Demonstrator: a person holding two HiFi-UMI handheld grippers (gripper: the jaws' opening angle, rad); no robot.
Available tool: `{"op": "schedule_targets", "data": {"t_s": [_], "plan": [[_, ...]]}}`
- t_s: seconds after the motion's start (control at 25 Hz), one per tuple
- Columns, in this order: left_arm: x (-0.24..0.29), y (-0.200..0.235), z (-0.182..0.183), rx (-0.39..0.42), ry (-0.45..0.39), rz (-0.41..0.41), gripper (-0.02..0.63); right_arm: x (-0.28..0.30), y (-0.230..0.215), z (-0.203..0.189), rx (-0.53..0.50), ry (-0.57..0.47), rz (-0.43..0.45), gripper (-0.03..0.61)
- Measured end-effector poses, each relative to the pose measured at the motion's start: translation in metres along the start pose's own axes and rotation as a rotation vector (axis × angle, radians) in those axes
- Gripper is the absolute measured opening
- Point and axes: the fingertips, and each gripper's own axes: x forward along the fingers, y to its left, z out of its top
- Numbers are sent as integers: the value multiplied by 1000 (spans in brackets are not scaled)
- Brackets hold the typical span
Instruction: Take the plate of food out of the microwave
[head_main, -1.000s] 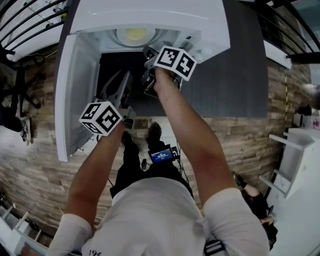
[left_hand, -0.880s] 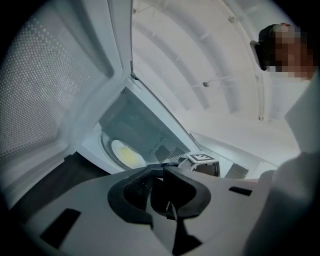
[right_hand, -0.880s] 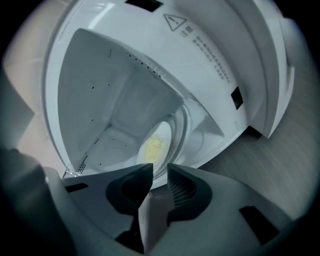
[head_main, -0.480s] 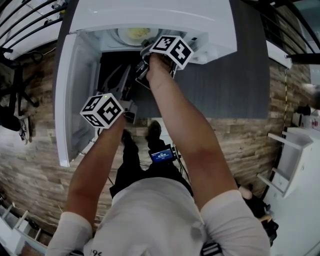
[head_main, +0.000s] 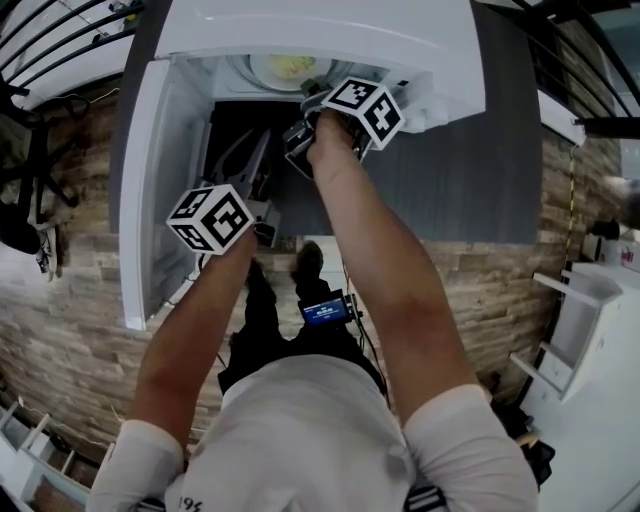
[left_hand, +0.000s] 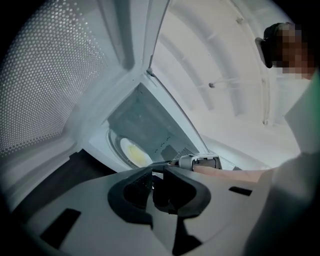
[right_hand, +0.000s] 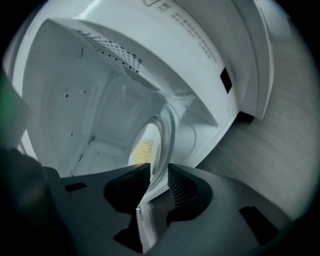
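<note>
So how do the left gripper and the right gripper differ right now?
The left gripper has its jaws barely apart and empty; the right gripper, whose jaws have just been opening, has them wider, with the rim of the clear glass plate of yellow food between them. The left gripper sits outside by the open door; the right gripper reaches into the white microwave. Both carry black-and-white marker cubes.

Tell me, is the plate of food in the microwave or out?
In. The plate of food sits deep inside the microwave, whose door stands open.
</note>
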Motion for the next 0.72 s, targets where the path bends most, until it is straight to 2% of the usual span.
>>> {"op": "schedule_targets", "data": {"t_s": [0.24,0.44,0.72], "plan": [[-1,1,-1,-1,3,-9,51,-2,-1,5,20,-18,52,104],[-3,-1,-3,-2,9,-12,51,-1,-4,9,-43,-27,-9,104],[-6,-2,-4,-4,9,-15,51,-2,-7,15,-55,-31,-47,98]]}}
